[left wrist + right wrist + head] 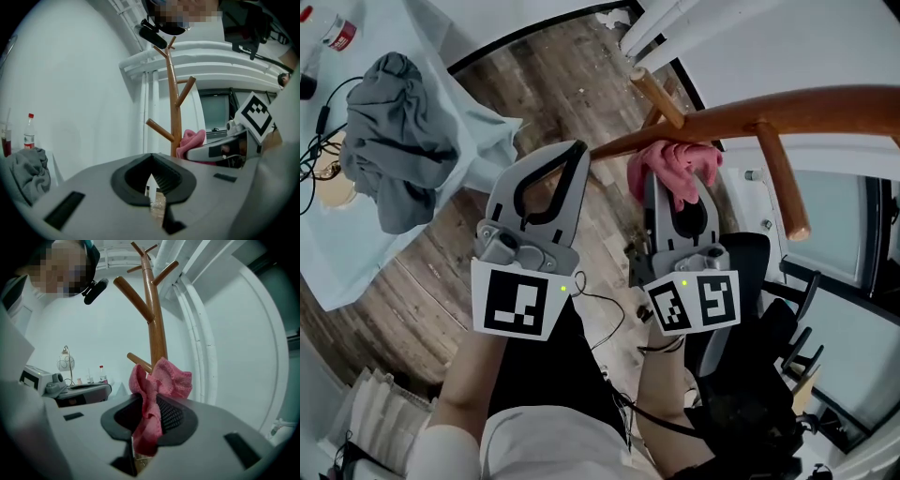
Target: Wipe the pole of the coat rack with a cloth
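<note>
White walls and a wood-plank floor make up the room; the floor runs beneath the pole of the coat rack, which crosses the head view because I am looking steeply down along it. To the left of the pole, well apart from it, is a table under a pale cover; on it lies a crumpled grey garment, which I judge to be no part of this job. Angled pegs branch off the pole, and I would have to steer the wipe round them.

The right gripper is clenched on the pink cloth; a bunch of fabric stands proud of the jaws on the pole's side, I think so that cloth and not plastic meets the wood. In the right gripper view that bunch sits at the lower stretch of the pole, just below the lowest peg; whether it presses on the wood or stops just short I cannot tell. The left gripper hangs just left of the pole, jaws closed with nothing between them; I read it as idle, kept near to steady the rack if it rocks. I would judge the wiping is at hand, with most of the pole above the cloth yet to cover. A small red-capped bottle stands far left of the pole.
</note>
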Tool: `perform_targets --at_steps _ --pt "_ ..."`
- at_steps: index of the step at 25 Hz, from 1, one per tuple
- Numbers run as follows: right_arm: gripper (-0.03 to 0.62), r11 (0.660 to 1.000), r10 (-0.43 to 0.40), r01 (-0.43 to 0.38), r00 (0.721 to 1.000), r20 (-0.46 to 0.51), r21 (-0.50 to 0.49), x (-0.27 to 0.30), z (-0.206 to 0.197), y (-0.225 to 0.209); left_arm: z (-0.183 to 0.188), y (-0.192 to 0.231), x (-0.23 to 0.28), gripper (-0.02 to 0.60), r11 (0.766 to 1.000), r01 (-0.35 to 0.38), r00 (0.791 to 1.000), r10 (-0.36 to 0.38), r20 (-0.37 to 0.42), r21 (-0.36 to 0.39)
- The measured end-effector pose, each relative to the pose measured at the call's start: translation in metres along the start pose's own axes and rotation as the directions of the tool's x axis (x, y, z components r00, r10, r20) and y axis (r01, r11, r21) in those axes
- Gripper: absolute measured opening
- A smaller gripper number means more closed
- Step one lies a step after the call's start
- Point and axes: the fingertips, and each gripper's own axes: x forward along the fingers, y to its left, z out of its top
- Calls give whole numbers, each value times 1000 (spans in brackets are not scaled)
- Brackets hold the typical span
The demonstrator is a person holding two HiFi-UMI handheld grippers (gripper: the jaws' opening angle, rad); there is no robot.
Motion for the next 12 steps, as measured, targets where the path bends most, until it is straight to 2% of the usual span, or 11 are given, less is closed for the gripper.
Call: perform_targets --at_steps 12 --pt "91 1000 23 -24 999 -29 -18 10 -32 0 -46 -7 0 12 1000 17 999 -17 -47 -5"
